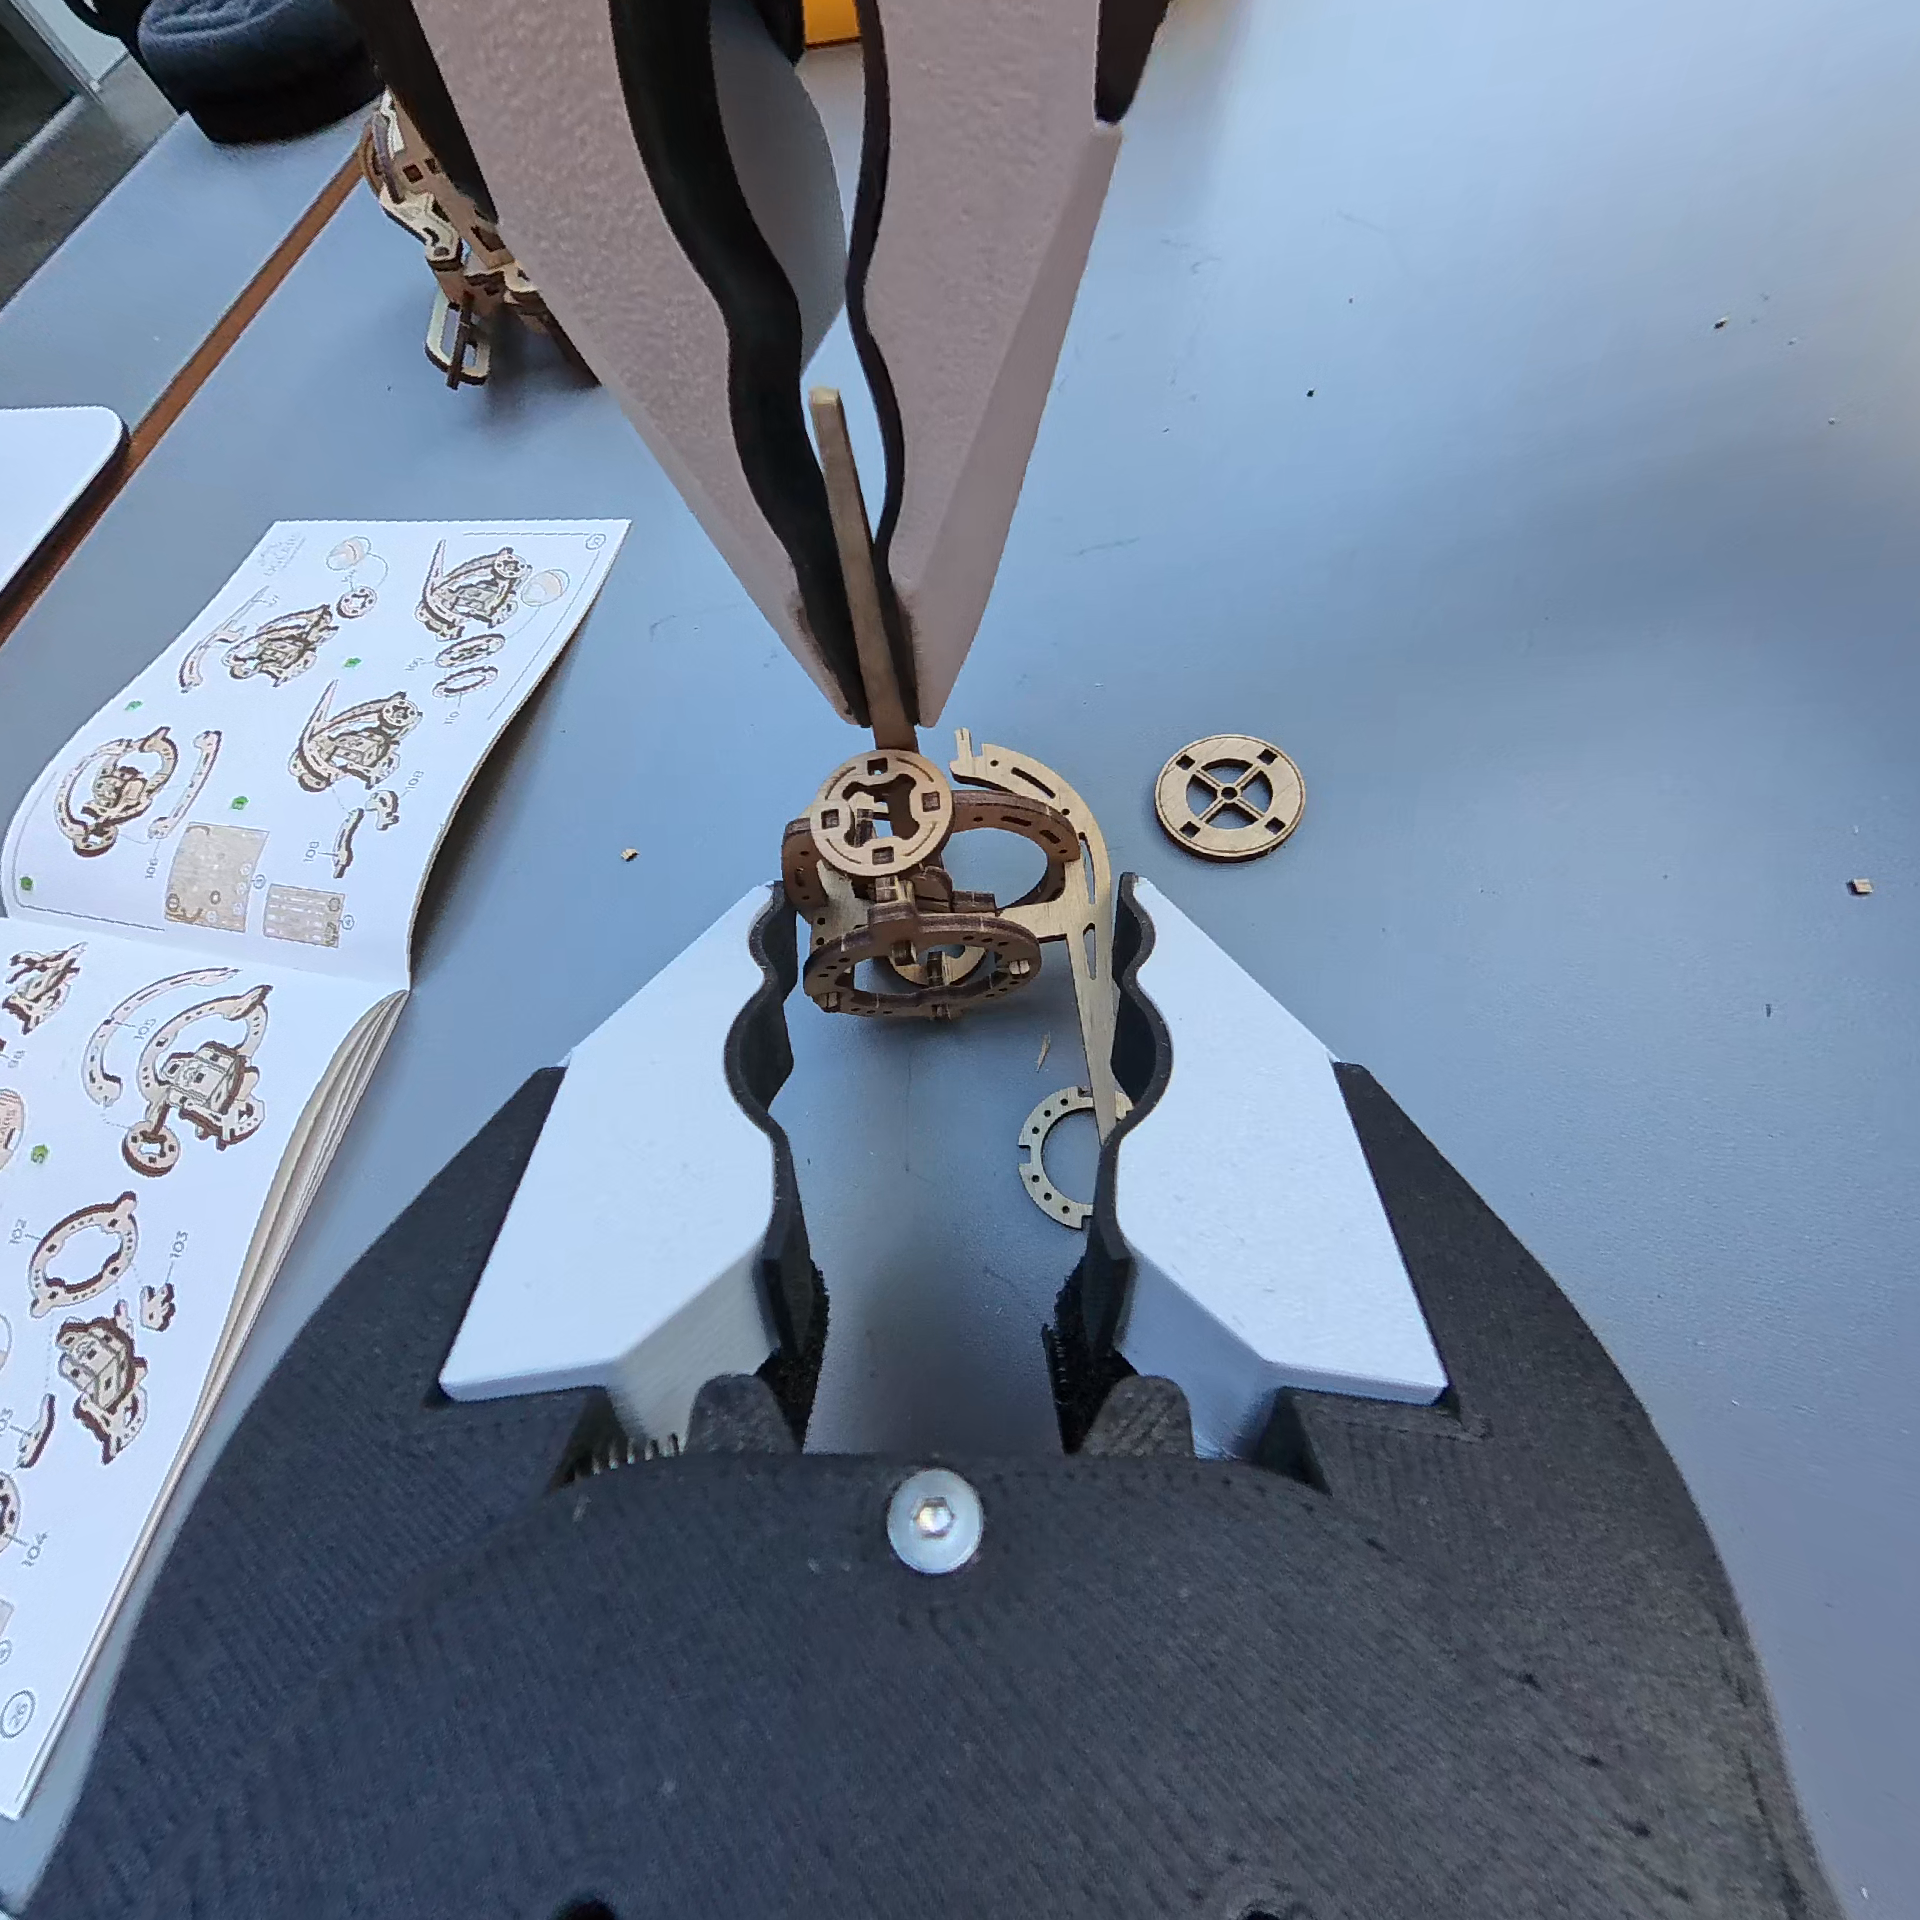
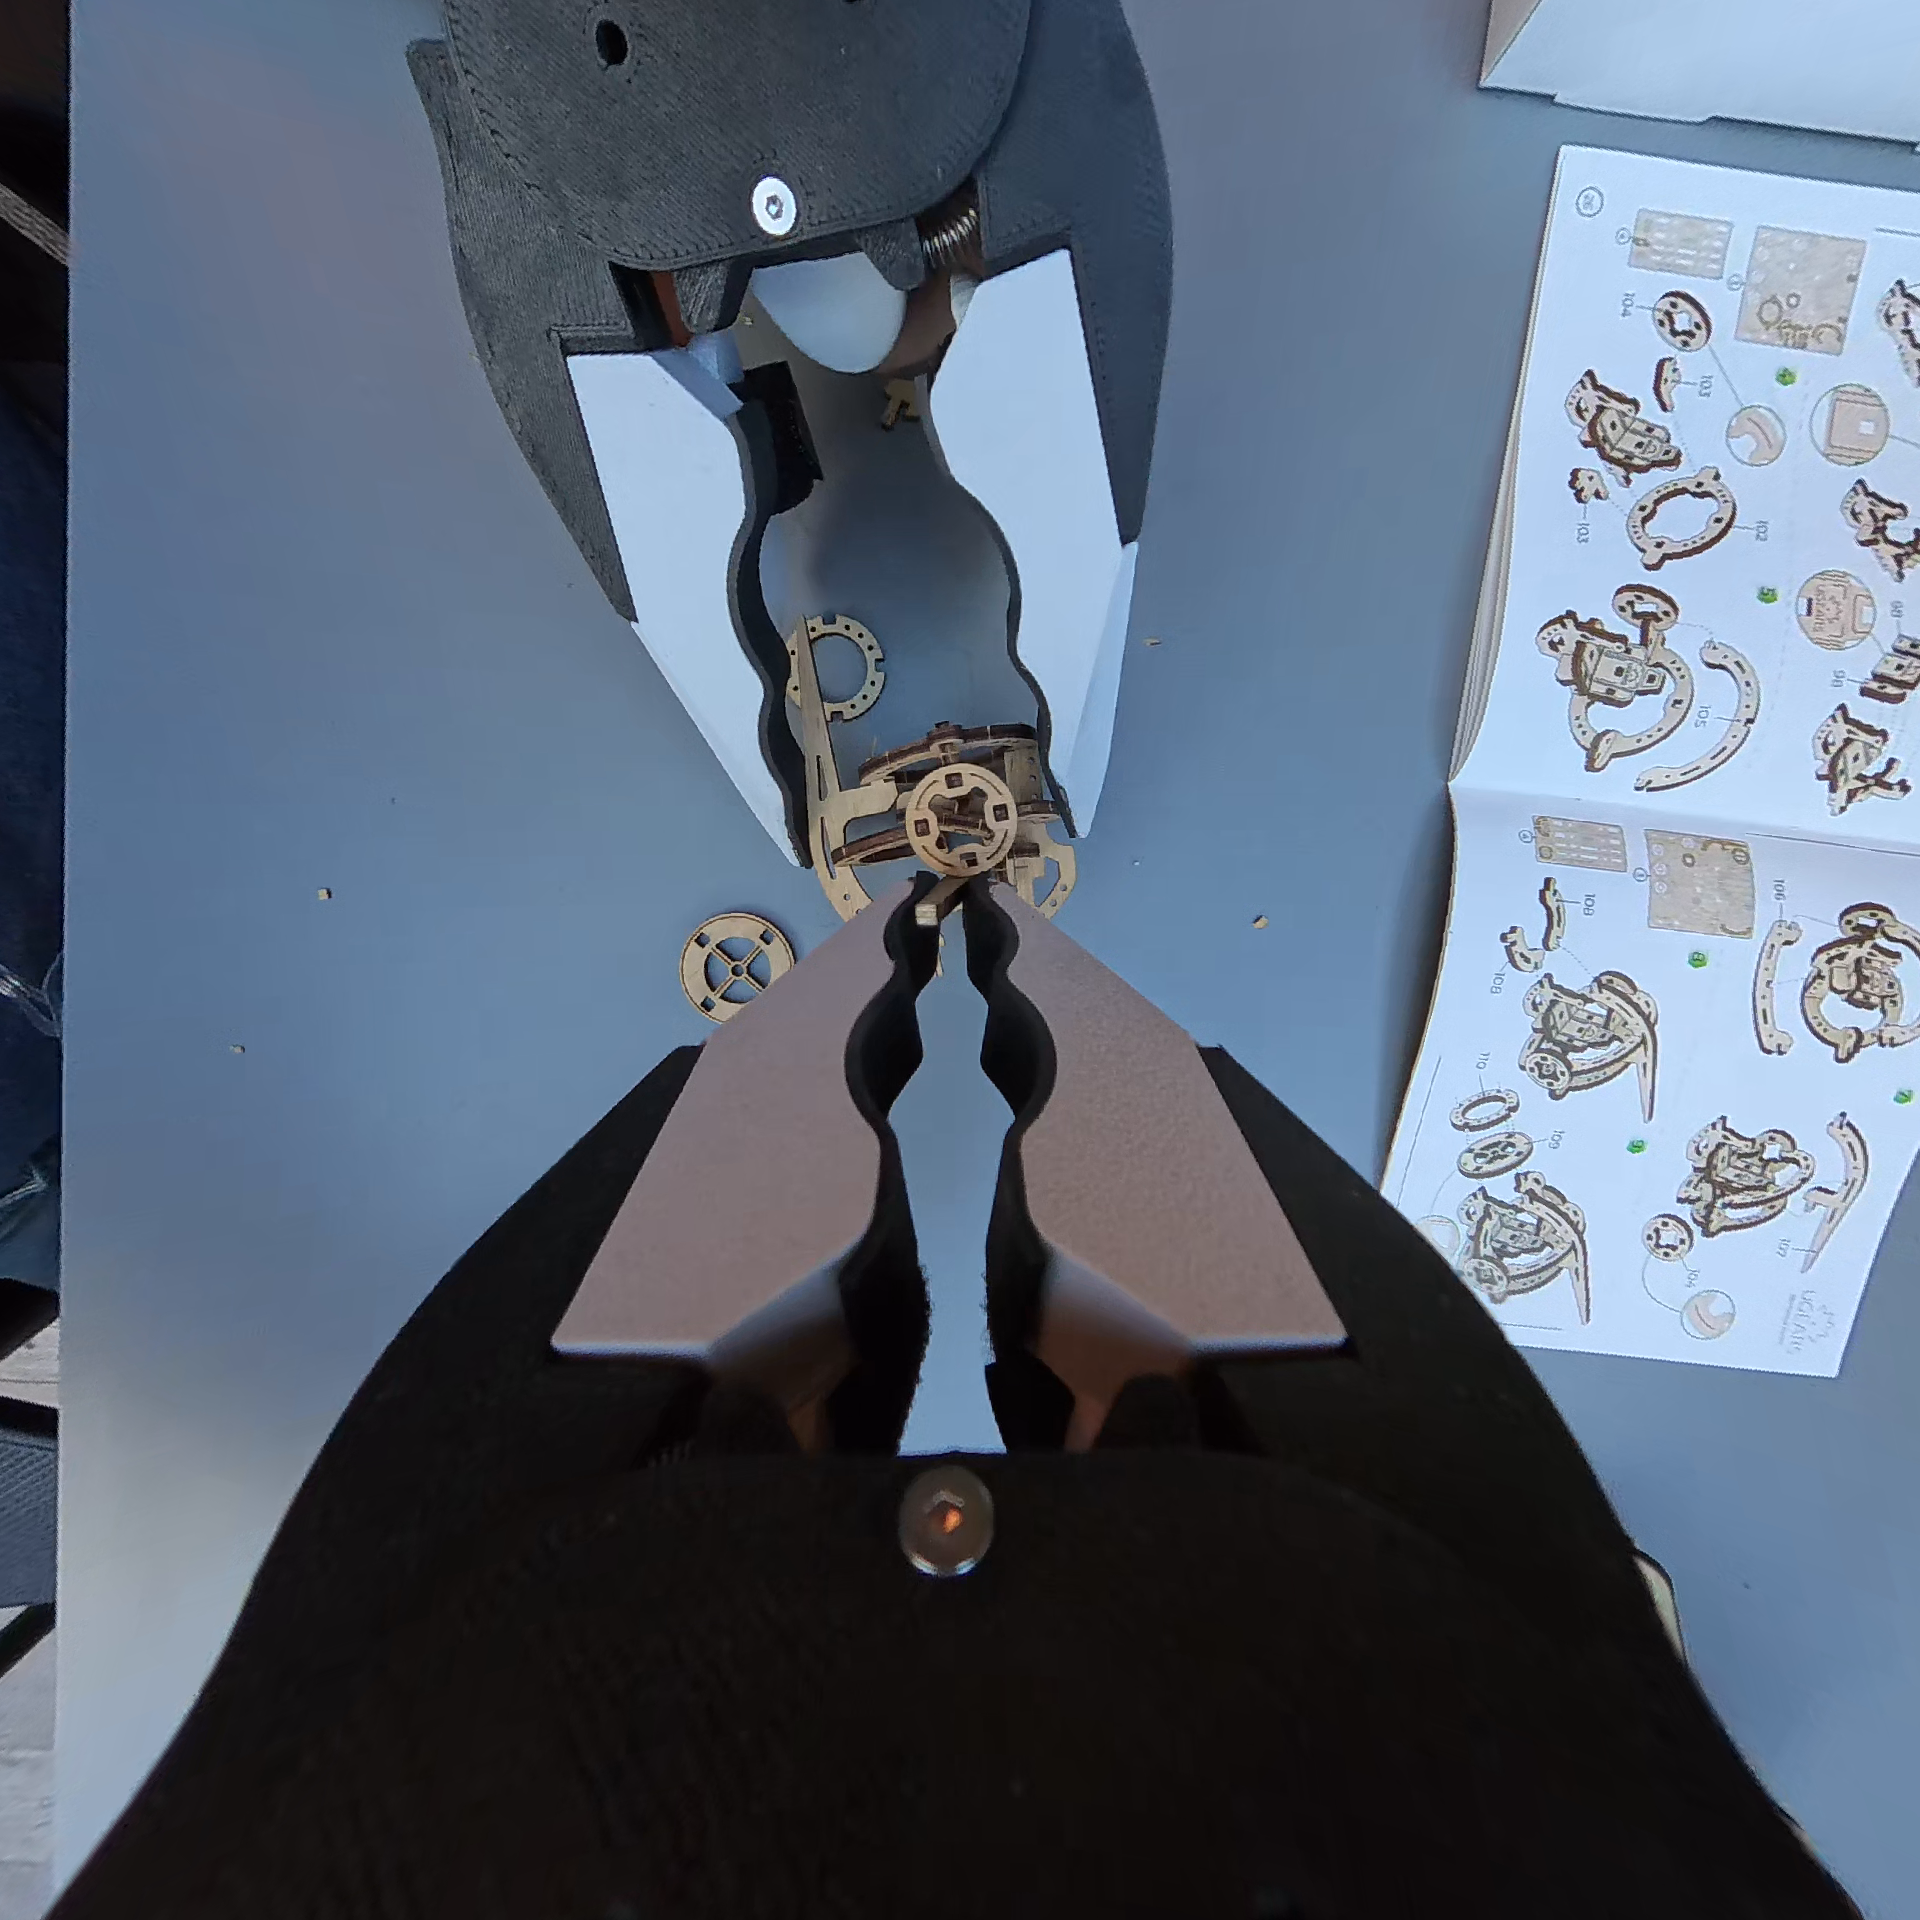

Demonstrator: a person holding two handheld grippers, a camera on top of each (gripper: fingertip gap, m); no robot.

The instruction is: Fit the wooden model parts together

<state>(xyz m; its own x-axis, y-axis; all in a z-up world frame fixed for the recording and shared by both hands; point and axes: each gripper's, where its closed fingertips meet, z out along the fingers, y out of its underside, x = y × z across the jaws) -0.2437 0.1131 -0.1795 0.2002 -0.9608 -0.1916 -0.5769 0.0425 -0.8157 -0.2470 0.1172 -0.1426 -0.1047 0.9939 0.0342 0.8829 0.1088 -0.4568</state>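
Note:
A small wooden model (image 1: 914, 935) of rings and a curved arm stands on the grey table (image 1: 1507, 520). My left gripper (image 1: 951, 904), with white fingers and black pads, has its tips on either side of the model and grips it; the right wrist view shows the model (image 2: 935, 790) filling the gap between those tips (image 2: 940, 842). My right gripper (image 2: 951, 894), with brown fingers, is shut on a thin wooden stick (image 1: 862, 582). A round slotted disc (image 1: 881, 816) on the stick's lower end sits against the top of the model, as the right wrist view also shows (image 2: 961, 821).
A loose spoked wooden wheel (image 1: 1229, 798) lies right of the model, also in the right wrist view (image 2: 737, 968). An open instruction booklet (image 1: 260, 831) lies to the left. Another wooden model (image 1: 447, 239) stands at the back left. Small wood chips dot the table. My two grippers' fingertips are within a few centimetres of each other.

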